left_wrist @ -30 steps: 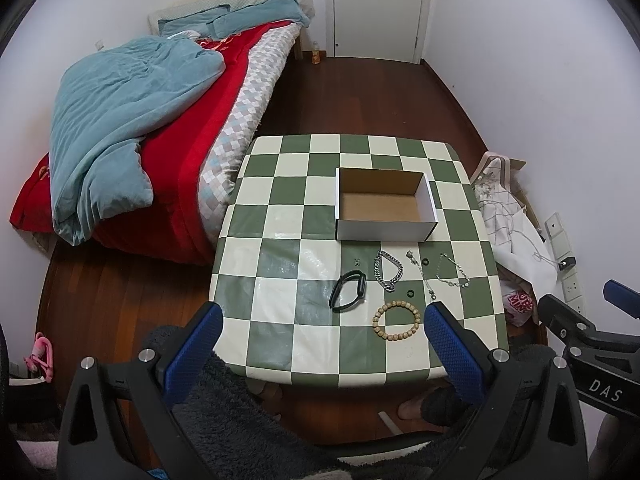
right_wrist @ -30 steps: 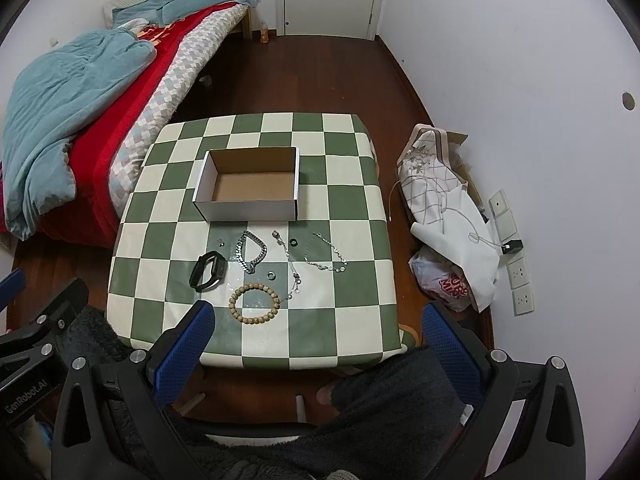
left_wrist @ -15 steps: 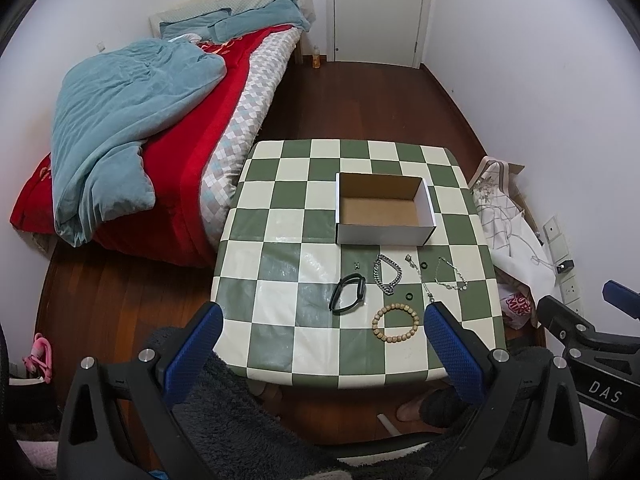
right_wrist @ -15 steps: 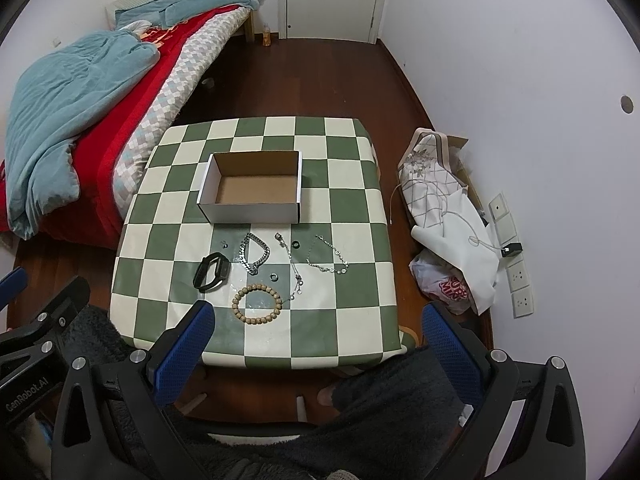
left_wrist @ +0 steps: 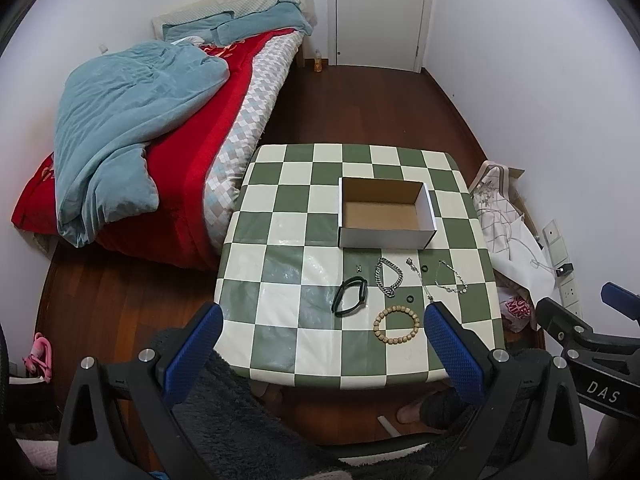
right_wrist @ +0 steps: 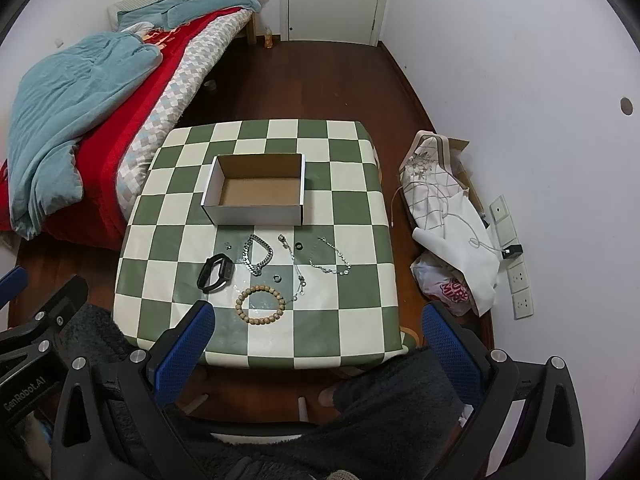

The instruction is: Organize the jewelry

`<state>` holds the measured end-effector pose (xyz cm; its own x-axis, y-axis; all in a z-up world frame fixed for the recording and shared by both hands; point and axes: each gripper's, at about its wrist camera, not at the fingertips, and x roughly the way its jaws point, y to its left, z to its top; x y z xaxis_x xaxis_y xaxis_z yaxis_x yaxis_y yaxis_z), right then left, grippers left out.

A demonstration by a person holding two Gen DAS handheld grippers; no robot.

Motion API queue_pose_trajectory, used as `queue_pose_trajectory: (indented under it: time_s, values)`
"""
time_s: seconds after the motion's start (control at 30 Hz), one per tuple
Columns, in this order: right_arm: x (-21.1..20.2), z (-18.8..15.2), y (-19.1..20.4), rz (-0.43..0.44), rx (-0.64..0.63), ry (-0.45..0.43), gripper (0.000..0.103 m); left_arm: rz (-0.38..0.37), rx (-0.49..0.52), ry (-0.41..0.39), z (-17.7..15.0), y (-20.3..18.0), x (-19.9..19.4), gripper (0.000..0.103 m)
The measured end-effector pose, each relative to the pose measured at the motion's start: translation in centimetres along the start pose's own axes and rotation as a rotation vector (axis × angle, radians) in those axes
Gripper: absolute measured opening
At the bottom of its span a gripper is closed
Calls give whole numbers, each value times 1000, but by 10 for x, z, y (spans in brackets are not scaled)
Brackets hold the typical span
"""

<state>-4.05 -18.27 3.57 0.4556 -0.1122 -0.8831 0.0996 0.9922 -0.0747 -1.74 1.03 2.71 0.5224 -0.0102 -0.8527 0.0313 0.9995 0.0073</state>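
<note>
Left wrist view. Jewelry lot, laid loose on a green-and-cream checkered table (left_wrist: 280,216), ahead of and below the left gripper (left_wrist: 320,340):
- Round bracelet of tan wooden beads (left_wrist: 396,325), nearest item, just inside the right finger.
- Black looped wristband (left_wrist: 351,296), ahead of the gap between the fingers, left of the beads.
- Heavy silver link chain (left_wrist: 389,277), beyond the beads.
- Thin silver chain with a small pendant (left_wrist: 418,278), running toward the right finger.
- Fine silver bracelet with small round links (left_wrist: 451,278), farthest right.
- Two small dark rings (left_wrist: 425,269), one beside the thin chain, one nearer the beads; a tiny metal piece (left_wrist: 359,268) beyond the wristband, too small to identify.
- Open white cardboard box with brown interior (left_wrist: 386,213), beyond the whole row, nothing inside it.

Left gripper: blue-padded fingers spread wide, holding nothing, hovering off the near table edge. The right gripper shows at this view's right edge.

Right wrist view. Right gripper (right_wrist: 318,342): fingers likewise wide apart, nothing between them, off the near edge. Wooden beads (right_wrist: 260,305) lie just ahead of its left finger, wristband (right_wrist: 215,273) further left, box (right_wrist: 256,189) beyond.

Surroundings: bed with red cover and teal quilt (left_wrist: 132,140) left of the table; white door (left_wrist: 380,12) at the far wall; white patterned cloth bag (right_wrist: 444,208) and plastic bag on the dark wood floor, right of the table.
</note>
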Motion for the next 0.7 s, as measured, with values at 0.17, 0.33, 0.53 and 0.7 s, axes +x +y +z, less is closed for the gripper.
queue_pose_trajectory:
  time_s: [0.17, 0.33, 0.53, 0.7]
  values:
    - [-1, 0, 0, 1, 1, -3, 103, 0, 0, -5, 0, 1, -2, 103]
    - [-5, 0, 0, 4, 1, -9, 103, -1, -1, -6, 0, 1, -4, 102]
    - [-8, 1, 0, 6, -1, -13, 103, -1, 0, -9, 0, 1, -4, 103]
    - [-9, 0, 0, 5, 0, -16, 103, 0, 0, -12, 0, 1, -6, 103]
